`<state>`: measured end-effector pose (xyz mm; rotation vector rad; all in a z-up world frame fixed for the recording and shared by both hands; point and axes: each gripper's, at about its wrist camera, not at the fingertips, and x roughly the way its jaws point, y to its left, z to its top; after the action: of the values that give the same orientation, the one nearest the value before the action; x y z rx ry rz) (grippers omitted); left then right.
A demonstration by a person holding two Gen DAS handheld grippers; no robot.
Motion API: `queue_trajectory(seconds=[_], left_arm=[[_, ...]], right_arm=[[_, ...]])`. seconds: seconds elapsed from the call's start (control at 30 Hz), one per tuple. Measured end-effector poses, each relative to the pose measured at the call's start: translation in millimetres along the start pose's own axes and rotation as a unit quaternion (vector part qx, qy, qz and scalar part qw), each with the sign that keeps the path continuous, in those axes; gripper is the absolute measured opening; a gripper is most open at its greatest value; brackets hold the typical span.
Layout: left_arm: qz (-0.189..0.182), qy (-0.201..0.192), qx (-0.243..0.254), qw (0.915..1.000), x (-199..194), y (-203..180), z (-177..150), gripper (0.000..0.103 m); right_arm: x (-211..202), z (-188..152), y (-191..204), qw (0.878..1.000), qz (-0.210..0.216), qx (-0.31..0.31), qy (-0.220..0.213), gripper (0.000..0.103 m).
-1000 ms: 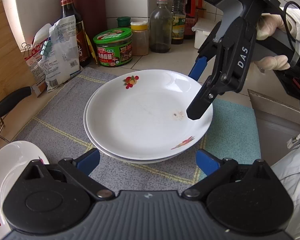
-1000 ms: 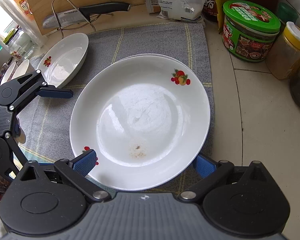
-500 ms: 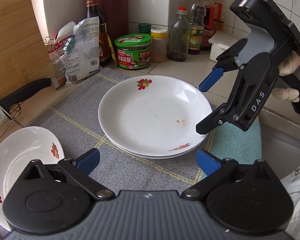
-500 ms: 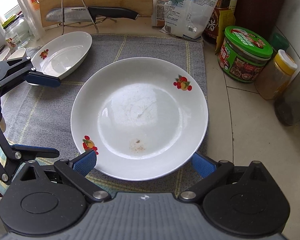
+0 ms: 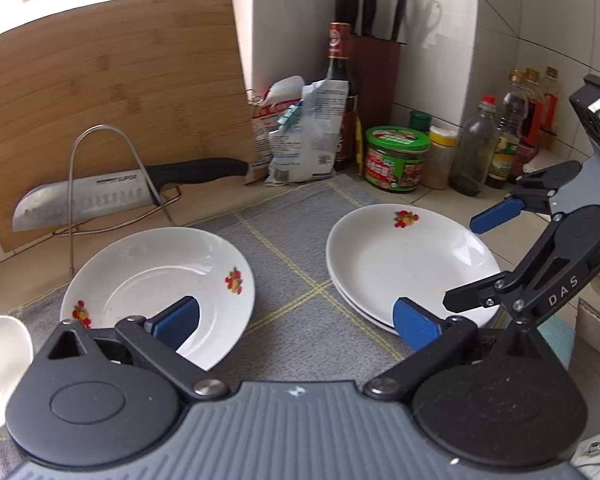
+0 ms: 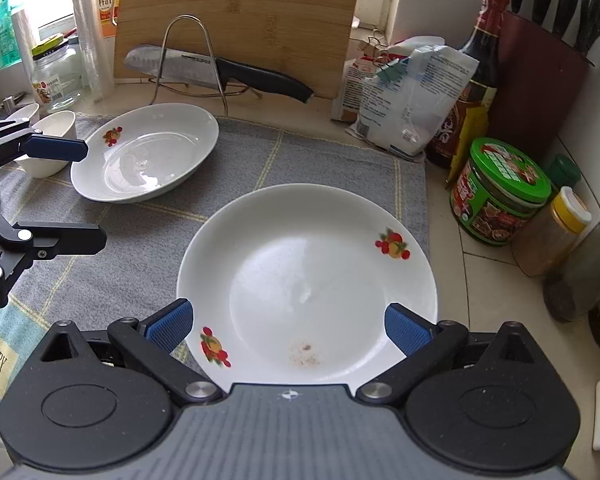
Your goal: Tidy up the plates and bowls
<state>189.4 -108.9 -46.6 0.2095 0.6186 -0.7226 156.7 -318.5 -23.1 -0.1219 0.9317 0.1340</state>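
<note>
Both grippers are hanging with jaws spread and empty: left gripper is facing the lone plate, right gripper is hovering over the two stacked plates, likely so the single one can join the stack. Everything is sitting on a grey cloth on a crowded kitchen counter, cutting board leaning behind.

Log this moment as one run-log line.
left gripper: open, empty | right gripper: open, empty | stacked plates: on grey mat | single plate: apart, unstacked
</note>
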Motion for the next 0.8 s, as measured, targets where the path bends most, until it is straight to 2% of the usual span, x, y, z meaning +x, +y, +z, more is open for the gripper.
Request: queue_trajectory(seconds=[0.17,0.3,0.4,0.5,0.6,0.8], left_arm=[[0.074,0.013,-0.037,0.9965,-6,18,-13,0.102],[0.124,0.031,-0.05,0.9905,-6,35,-28,0.102],[0.127,0.043,-0.06,0.9892,0,50,-40,0.102],[0.115,0.051,-0.073,0.9893,8,63,-48,0.102],[0.109,0.06,-0.083,0.9887,16,71,-52,0.102],[0.103,0.073,-0.104,0.9866,28,82,-54,0.102]], right_arm=[[16,29,21,0.998,0.017,-0.045,-0.026,0.103],[29,52,41,0.997,0.036,-0.054,-0.03,0.103],[41,65,58,0.998,0.023,-0.054,-0.024,0.103],[49,75,72,0.998,0.031,-0.049,-0.016,0.103],[61,83,83,0.999,0.021,-0.05,-0.003,0.103],[77,97,89,0.998,0.037,-0.043,0.01,0.103]])
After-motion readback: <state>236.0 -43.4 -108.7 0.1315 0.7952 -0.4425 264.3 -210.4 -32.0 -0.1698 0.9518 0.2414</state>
